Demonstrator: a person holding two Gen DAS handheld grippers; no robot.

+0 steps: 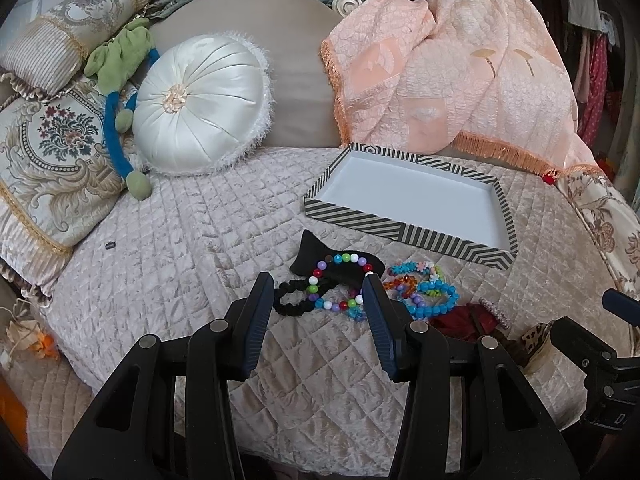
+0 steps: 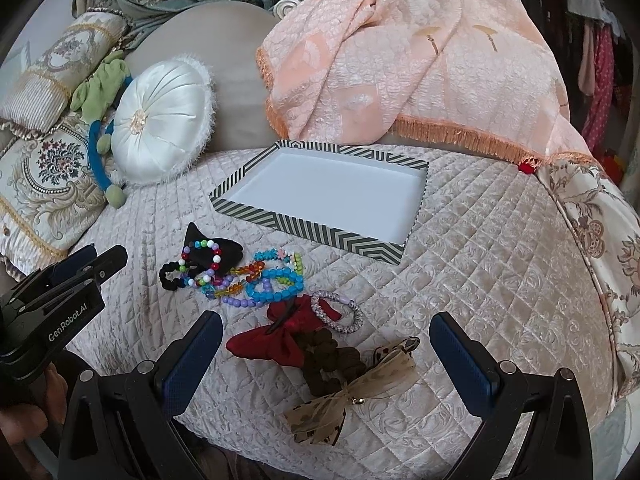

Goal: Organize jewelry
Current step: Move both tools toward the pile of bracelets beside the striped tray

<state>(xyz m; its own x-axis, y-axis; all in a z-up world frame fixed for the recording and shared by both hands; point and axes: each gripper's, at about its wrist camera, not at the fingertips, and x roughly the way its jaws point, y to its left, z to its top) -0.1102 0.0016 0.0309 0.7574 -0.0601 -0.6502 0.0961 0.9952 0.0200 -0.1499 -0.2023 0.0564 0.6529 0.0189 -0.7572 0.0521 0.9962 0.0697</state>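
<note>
Multicoloured round-bead bracelet [image 1: 338, 282]: light, limp, slippery; untouched on quilt.
Left gripper [image 1: 318, 300] wide, bracelet at 12 o'clock; pinch one strand. Right gripper [image 2: 326, 344] wide.

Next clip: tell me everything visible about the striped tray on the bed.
The shallow rectangular striped box tray looks like cardboard: dark-and-cream chevron stripes cover its low outer walls, and the inside is plain white with nothing in it. It lies flat and open on the quilted beige bedspread, beyond the pile of beaded bracelets, just in front of the fringed peach blanket. Neither gripper touches it.
</note>
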